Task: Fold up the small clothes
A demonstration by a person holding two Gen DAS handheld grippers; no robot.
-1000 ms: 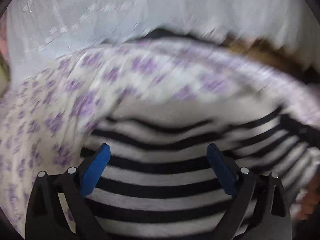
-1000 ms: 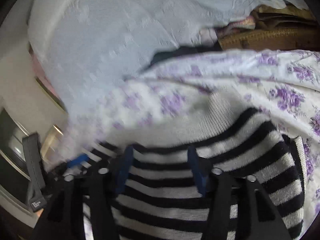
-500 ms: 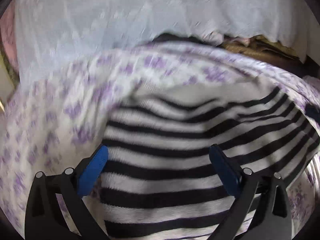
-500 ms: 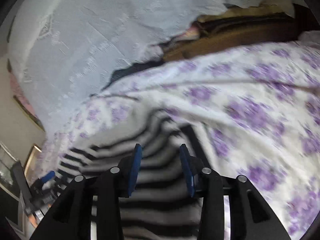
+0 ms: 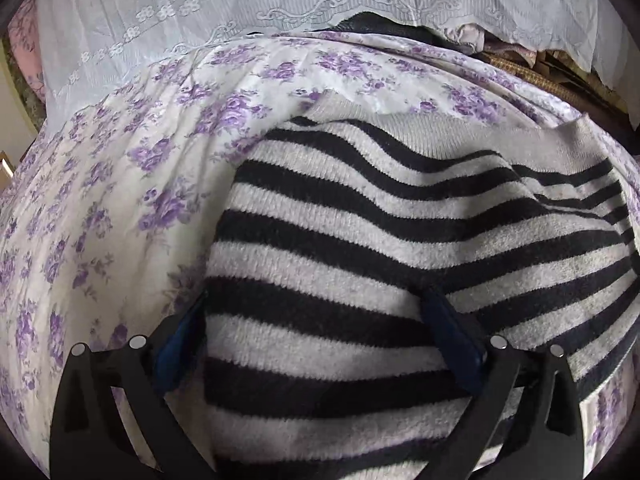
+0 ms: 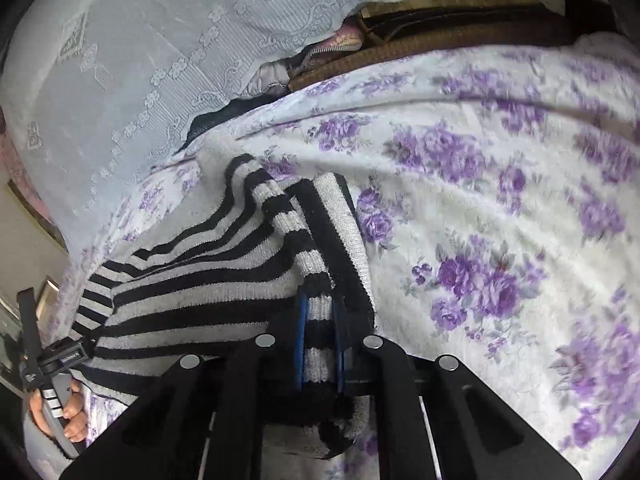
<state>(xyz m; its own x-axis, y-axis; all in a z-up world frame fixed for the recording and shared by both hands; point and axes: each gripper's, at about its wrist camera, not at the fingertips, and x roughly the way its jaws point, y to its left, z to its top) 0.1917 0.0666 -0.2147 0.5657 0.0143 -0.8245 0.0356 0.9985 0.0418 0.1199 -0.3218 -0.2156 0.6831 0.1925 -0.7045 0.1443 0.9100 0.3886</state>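
A black-and-grey striped knit garment (image 5: 400,240) lies on a white sheet with purple flowers (image 5: 120,184). My left gripper (image 5: 320,320) is open, its blue pads wide apart, with the garment's left edge lying between them. My right gripper (image 6: 319,320) is shut on a bunched edge of the striped garment (image 6: 224,280) at its right side. The left gripper's handle and the hand holding it (image 6: 52,384) show at the far left of the right wrist view.
A white lace cloth (image 5: 280,8) hangs behind the bed. Brown bedding or boards (image 6: 440,36) and a pink and dark bundle (image 6: 320,52) lie at the far edge. The floral sheet (image 6: 500,240) extends to the right.
My right gripper moved to the garment's right edge and closed on it. My left gripper came down closer onto the garment's left side and stayed open.
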